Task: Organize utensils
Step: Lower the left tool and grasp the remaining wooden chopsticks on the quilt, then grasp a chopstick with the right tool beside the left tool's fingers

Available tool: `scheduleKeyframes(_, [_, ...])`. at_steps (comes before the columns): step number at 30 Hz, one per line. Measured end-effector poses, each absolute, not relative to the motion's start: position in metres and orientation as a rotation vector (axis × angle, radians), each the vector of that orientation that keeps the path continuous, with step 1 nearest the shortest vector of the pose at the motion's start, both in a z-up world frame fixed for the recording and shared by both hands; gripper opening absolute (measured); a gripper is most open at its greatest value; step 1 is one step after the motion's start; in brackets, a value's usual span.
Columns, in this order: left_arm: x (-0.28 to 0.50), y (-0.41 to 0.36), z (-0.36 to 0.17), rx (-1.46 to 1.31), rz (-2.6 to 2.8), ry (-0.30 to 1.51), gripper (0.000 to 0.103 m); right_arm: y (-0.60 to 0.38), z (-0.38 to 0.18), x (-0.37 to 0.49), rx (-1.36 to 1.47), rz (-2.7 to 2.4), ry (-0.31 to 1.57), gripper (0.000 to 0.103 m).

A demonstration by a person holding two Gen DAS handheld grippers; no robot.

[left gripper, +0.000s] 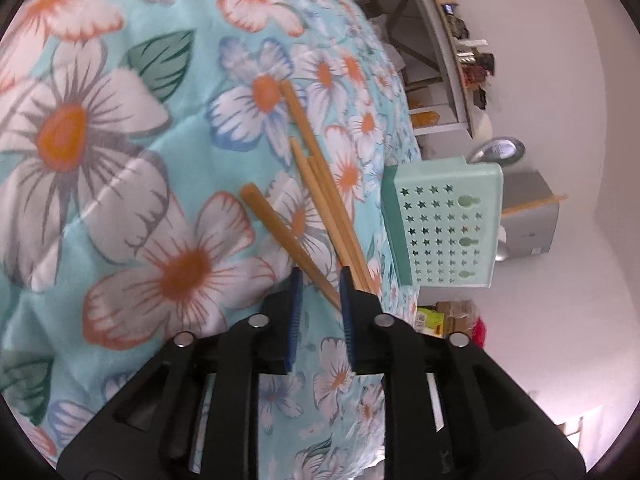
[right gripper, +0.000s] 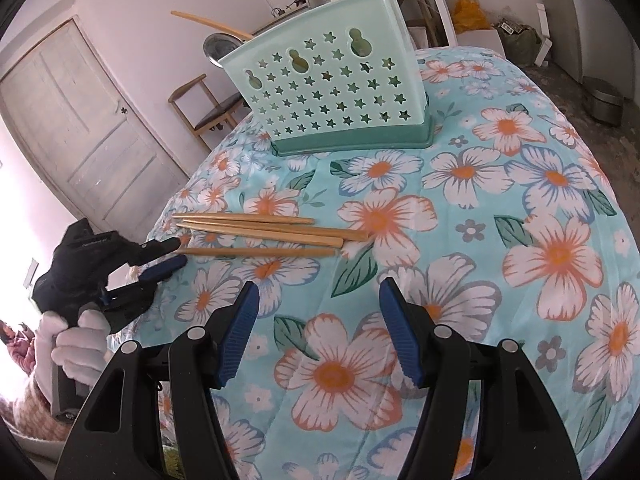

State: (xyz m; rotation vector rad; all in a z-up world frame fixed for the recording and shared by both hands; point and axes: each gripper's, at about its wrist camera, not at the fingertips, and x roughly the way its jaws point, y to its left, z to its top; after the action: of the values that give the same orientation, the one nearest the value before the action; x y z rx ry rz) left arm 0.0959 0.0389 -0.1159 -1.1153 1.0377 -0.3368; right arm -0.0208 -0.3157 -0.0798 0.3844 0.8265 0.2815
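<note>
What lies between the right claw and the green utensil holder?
In the right wrist view, four wooden chopsticks lie on the floral cloth between the open right claw and the green utensil holder.

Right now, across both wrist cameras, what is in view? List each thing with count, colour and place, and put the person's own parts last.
chopsticks: four, light wood, loose on the cloth at the left edge of the table
utensil holder: one, mint green with star holes, upright at the far side of the table, a few utensils already in it
tablecloth: one, turquoise with white and orange flowers, covering the table
chair: one, wooden, behind the table
door: one, pale, on the left wall
left gripper: black with blue pads, open around the tip of one chopstick
right gripper: black with blue pads, open, above the cloth
left hand: white glove, holding the left gripper's handle
</note>
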Motion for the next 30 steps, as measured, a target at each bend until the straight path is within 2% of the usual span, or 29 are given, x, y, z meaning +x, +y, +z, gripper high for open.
scheduleKeyframes(11, [0.108,0.041,-0.124,-1.234,-0.245,1.077,0.021,-0.321,-0.083,-0.025,0.404,0.269,0.826,0.061])
scheduleKeyframes(14, [0.108,0.041,-0.125,-1.22,-0.225,1.08,0.016,-0.321,-0.082,-0.025,0.406,0.269,0.825,0.061])
scheduleKeyframes(15, [0.108,0.04,-0.126,-1.216,-0.218,1.081,0.012,-0.321,-0.082,-0.026,0.405,0.268,0.825,0.061])
scheduleKeyframes(21, [0.108,0.043,-0.129,-1.204,-0.257,1.064,0.012,-0.322,-0.08,-0.027,0.398,0.26,0.819,0.061])
scheduleKeyframes(30, [0.101,0.05,-0.104,-0.95,-0.379,1.039,0.013,-0.318,-0.065,-0.026,0.36,0.26,0.793,0.061])
